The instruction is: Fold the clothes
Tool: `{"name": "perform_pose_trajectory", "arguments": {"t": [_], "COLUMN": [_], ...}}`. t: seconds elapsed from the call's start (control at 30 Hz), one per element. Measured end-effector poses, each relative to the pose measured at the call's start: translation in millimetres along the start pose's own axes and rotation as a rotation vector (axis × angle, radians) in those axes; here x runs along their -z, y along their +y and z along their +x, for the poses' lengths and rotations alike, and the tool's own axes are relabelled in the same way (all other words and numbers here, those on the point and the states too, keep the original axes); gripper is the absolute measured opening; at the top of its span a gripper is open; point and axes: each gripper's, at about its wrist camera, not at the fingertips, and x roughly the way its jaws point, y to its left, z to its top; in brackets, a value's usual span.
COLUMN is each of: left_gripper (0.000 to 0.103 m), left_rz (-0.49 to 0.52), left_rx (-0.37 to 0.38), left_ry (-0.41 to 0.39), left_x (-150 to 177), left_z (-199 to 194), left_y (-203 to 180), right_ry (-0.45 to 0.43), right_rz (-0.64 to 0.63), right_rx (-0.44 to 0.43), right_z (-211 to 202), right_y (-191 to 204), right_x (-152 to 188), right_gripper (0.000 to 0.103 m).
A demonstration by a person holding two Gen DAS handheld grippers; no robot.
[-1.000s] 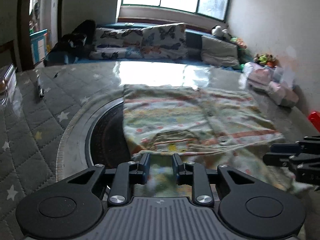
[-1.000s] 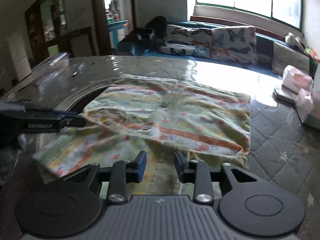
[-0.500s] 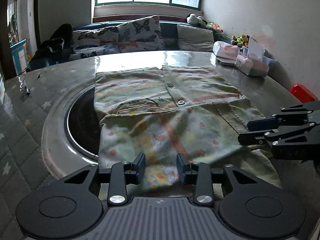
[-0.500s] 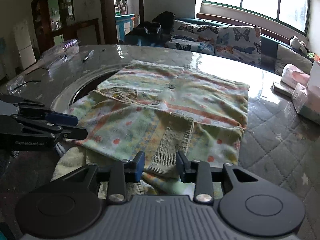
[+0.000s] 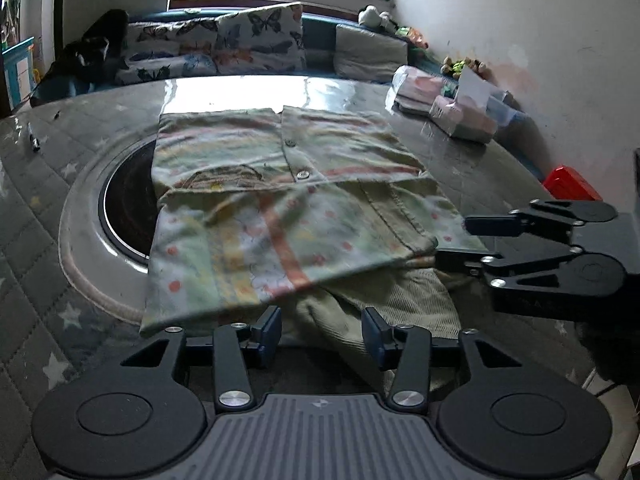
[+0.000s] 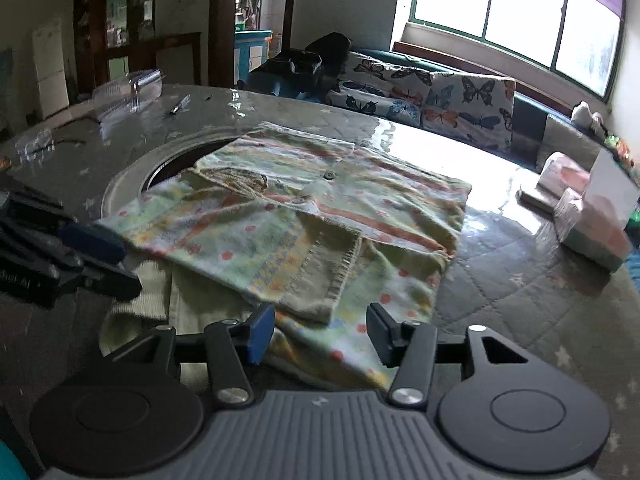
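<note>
A pale green patterned button shirt (image 5: 280,200) lies on the round table, its near part folded over the far part; it also shows in the right wrist view (image 6: 304,216). A green ribbed layer (image 5: 400,300) shows under the fold near me. My left gripper (image 5: 320,330) is open and empty just short of the shirt's near edge. My right gripper (image 6: 320,334) is open and empty at the near edge too. Each gripper shows in the other's view: the right one (image 5: 468,240) at the shirt's right edge, the left one (image 6: 104,260) at its left edge.
The table has a quilted grey cover (image 5: 48,208) and a round dark inset (image 5: 128,196) under the shirt's left side. Pink packets and a box (image 5: 460,116) stand at the far right, a red item (image 5: 568,184) beyond. A pen (image 5: 34,140) lies far left. A sofa with cushions (image 5: 256,44) is behind.
Both grippers let go of the shirt's near part, now laid folded over the far part, opened wider and drew back toward the near edge.
</note>
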Motion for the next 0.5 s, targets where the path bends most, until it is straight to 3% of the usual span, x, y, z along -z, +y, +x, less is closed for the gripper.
{"name": "perform_pose_trajectory", "arguments": {"t": [0.43,0.5], "left_gripper": [0.04,0.027], "left_rz": [-0.097,-0.101], "left_rx": [0.064,0.08], "left_ry": [0.093,0.105], "left_x": [6,6], "left_z": [7,10], "left_y": [0,-1], "right_ry": [0.025,0.023], "right_rz": [-0.11,-0.131], "right_rx": [0.028,0.024], "right_z": [-16,-17], "right_y": [4,7], "right_x": [28,31], "right_gripper": [0.06,0.061]}}
